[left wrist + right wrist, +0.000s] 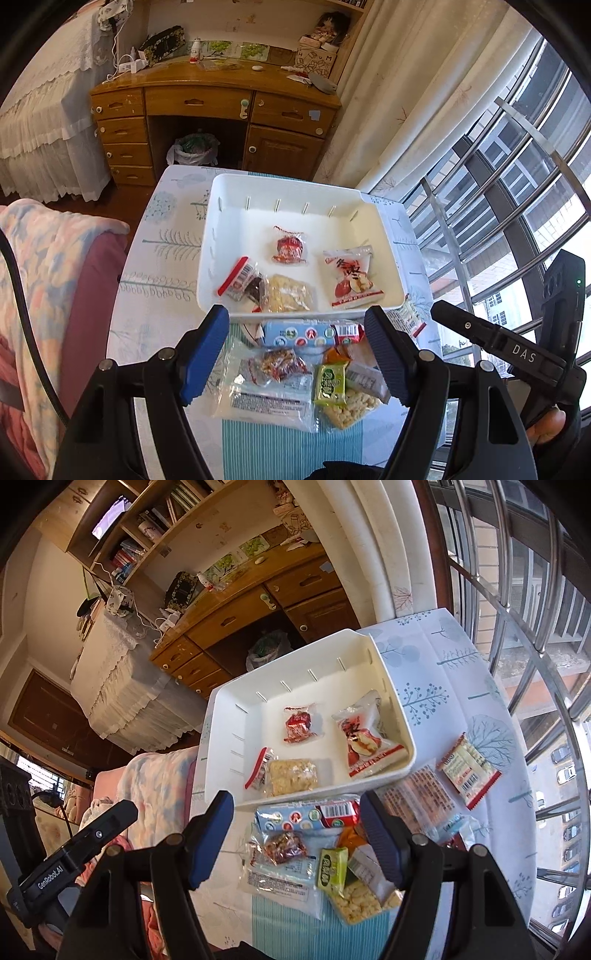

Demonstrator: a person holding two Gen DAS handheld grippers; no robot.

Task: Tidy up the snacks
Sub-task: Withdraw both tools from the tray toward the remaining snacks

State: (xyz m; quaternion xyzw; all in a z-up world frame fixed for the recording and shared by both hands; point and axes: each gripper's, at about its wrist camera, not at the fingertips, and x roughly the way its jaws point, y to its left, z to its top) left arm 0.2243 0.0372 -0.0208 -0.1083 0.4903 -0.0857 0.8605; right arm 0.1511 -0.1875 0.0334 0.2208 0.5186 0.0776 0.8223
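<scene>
Item: snack lot, part sorted, on a tree-printed tablecloth [162, 258]. Left gripper [297, 354] was recorded with jaws apart and nothing between them, hovering over the near pile; right gripper [295, 836] likewise stood apart and empty. White bin [373, 218], far of the pile, held four packets: a red-edged packet [240, 277] at near left, a pale cracker packet [288, 293] beside it, a red candy packet [290, 249] farther in, and a red-and-white pouch [351, 277] at right. Loose pile, near: a clear nut packet [280, 365], a blue tube [299, 332], a green sweet [328, 382], a puffed-rice bar [349, 408]. Right of the bin lay a striped wafer pack [421, 797] and a red-trimmed biscuit packet [467, 771]. All judged light, crinkly, slippery film with crushable contents; best pinched at a sealed edge. Overlapping wrappers and the bin's near wall appeared the chief obstructions.
</scene>
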